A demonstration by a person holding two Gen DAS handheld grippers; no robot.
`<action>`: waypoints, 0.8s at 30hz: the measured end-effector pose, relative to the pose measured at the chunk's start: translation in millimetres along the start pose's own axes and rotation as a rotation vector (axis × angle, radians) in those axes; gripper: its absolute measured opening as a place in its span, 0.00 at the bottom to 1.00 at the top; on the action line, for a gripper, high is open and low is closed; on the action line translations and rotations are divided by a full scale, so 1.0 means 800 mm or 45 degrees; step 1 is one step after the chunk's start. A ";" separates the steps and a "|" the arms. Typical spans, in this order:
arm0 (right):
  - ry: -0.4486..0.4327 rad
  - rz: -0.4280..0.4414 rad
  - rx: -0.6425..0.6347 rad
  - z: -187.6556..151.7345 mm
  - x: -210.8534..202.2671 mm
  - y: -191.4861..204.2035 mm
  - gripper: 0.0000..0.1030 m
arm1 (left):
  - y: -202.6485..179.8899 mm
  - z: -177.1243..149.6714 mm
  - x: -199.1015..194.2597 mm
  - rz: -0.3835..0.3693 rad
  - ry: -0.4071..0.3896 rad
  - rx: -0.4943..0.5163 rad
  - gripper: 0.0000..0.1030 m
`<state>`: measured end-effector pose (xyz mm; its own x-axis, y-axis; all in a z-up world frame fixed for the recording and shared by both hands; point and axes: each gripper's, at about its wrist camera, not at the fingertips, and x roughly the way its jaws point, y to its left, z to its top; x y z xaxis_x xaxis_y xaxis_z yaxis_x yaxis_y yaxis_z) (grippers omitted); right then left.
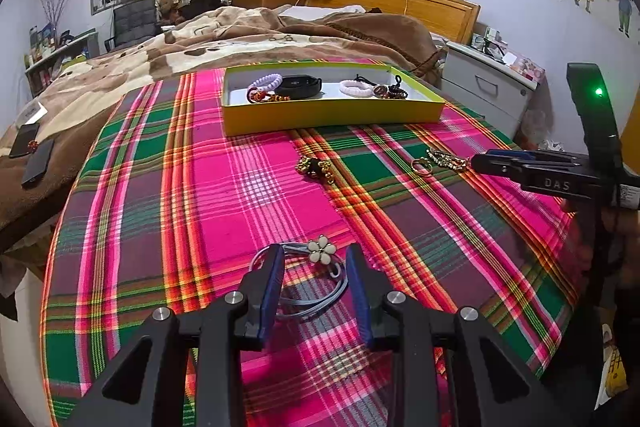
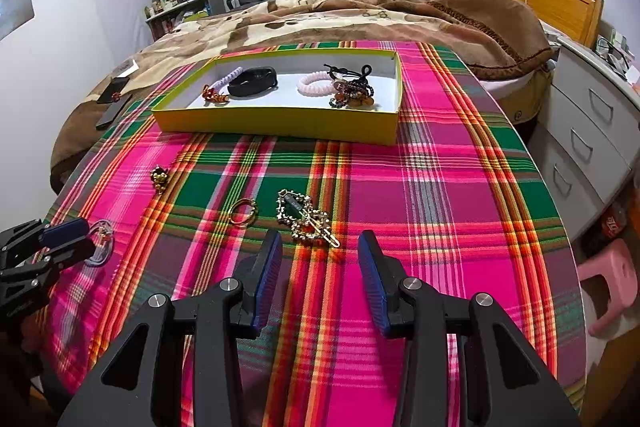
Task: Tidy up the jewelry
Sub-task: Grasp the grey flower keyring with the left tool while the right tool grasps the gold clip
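On the desk's pink-and-green plaid cloth [image 1: 248, 195], the left hand-held gripper [image 1: 314, 261] stood wide, its blue pads either side of a grey cord hair tie with a white flower [image 1: 322, 251], not pressing it. The right hand-held gripper [image 2: 320, 247] gaped wide too, empty, just short of a gold beaded hair clip [image 2: 304, 219], with a gold ring [image 2: 243, 211] beside it. Further back sat the yellow shallow cardboard box [image 2: 280, 125], already holding bracelets and hair ties.
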<state>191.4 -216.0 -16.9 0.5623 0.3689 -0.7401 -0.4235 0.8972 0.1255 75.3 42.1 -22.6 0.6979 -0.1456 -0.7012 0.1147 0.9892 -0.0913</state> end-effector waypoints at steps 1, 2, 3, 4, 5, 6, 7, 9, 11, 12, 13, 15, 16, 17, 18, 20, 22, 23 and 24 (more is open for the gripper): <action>0.003 -0.003 -0.002 0.000 0.002 -0.001 0.39 | 0.000 0.001 0.002 0.000 0.004 -0.001 0.30; 0.006 -0.005 -0.003 0.002 0.003 -0.001 0.39 | 0.000 0.001 0.004 0.003 0.011 -0.006 0.30; 0.010 -0.008 -0.006 0.003 0.006 -0.002 0.39 | 0.000 0.001 0.007 0.007 0.022 -0.015 0.30; 0.015 -0.011 -0.009 0.003 0.008 -0.002 0.39 | 0.001 0.001 0.010 0.009 0.035 -0.023 0.30; 0.018 -0.012 -0.010 0.004 0.009 -0.003 0.39 | 0.001 0.002 0.012 0.011 0.047 -0.030 0.30; 0.027 -0.007 -0.011 0.005 0.012 -0.003 0.39 | 0.002 0.003 0.015 0.012 0.056 -0.040 0.30; 0.038 0.002 -0.013 0.005 0.014 -0.003 0.39 | 0.002 0.004 0.017 0.011 0.061 -0.047 0.30; 0.054 0.016 -0.021 0.006 0.018 -0.002 0.39 | -0.001 0.006 0.020 0.012 0.072 -0.047 0.30; 0.062 0.019 -0.036 0.008 0.020 -0.001 0.39 | -0.006 0.006 0.024 0.021 0.088 -0.033 0.30; 0.064 0.014 -0.047 0.009 0.020 0.000 0.39 | -0.009 0.006 0.025 0.021 0.087 -0.028 0.30; 0.064 0.008 -0.056 0.010 0.021 0.001 0.39 | -0.011 0.007 0.026 0.016 0.089 -0.026 0.30; 0.074 -0.008 -0.080 0.011 0.024 0.002 0.39 | -0.016 0.009 0.030 0.027 0.093 -0.022 0.30; 0.077 -0.017 -0.092 0.012 0.025 0.002 0.39 | -0.017 0.010 0.031 0.031 0.095 -0.021 0.30; 0.078 -0.021 -0.101 0.013 0.026 0.002 0.39 | -0.018 0.011 0.032 0.033 0.096 -0.021 0.30; 0.080 -0.022 -0.113 0.014 0.027 0.002 0.39 | -0.019 0.012 0.033 0.033 0.097 -0.023 0.30; 0.079 -0.018 -0.138 0.016 0.029 0.004 0.39 | -0.020 0.013 0.035 0.036 0.099 -0.023 0.30; 0.078 -0.011 -0.171 0.017 0.030 0.008 0.39 | -0.020 0.013 0.035 0.041 0.100 -0.021 0.27; 0.083 -0.005 -0.183 0.018 0.032 0.009 0.39 | -0.021 0.014 0.036 0.047 0.101 -0.022 0.24; 0.092 0.001 -0.193 0.018 0.035 0.011 0.39 | -0.020 0.014 0.036 0.052 0.101 -0.026 0.22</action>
<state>213.9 -194.6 -27.1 0.5119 0.3461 -0.7862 -0.5292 0.8480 0.0287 101.8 21.9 -33.3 0.6433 -0.1040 -0.7585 0.0724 0.9946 -0.0750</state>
